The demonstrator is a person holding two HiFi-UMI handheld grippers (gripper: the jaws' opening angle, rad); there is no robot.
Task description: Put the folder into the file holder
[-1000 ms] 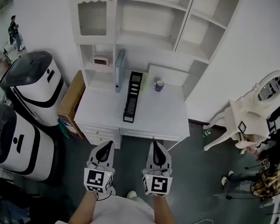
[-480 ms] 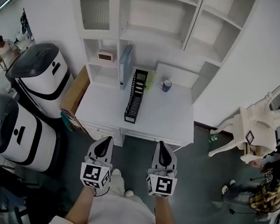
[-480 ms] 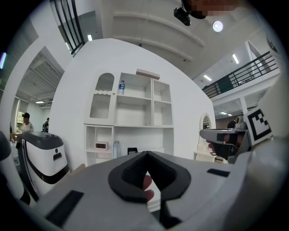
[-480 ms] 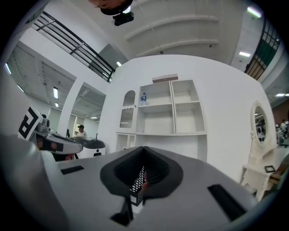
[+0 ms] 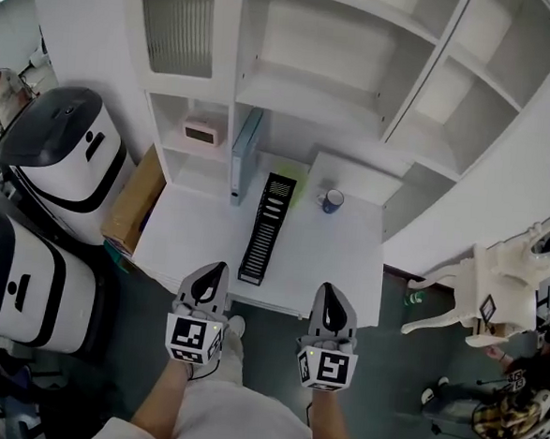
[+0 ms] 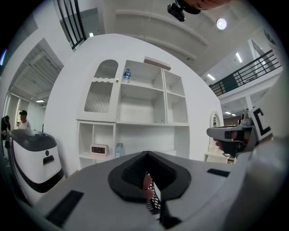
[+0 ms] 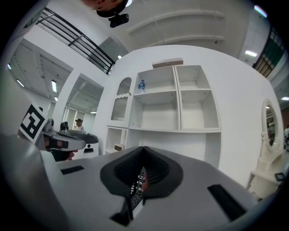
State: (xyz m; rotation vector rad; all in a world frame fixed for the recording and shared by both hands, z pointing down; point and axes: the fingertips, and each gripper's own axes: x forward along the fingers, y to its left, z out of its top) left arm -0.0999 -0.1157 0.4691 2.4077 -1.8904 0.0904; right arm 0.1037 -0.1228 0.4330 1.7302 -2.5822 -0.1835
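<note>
With both tools level in front of me, the left gripper [image 5: 212, 273] has its jaws pressed together and nothing between them, and the right gripper [image 5: 330, 293] is the same, jaws together and empty. From the head view their tips sit at the front edge of the white desk [image 5: 337, 265], the left one just left of the file holder [image 5: 266, 226] and the right one well to its right. That black mesh holder lies lengthwise, its near end close to the front edge and its far end toward the back. The folder [image 5: 245, 154], blue-grey, stands upright at the desk's back left, against the shelf unit's partition, apart from the holder. A blue mug [image 5: 332, 201] sits near the back edge, right of the holder.
</note>
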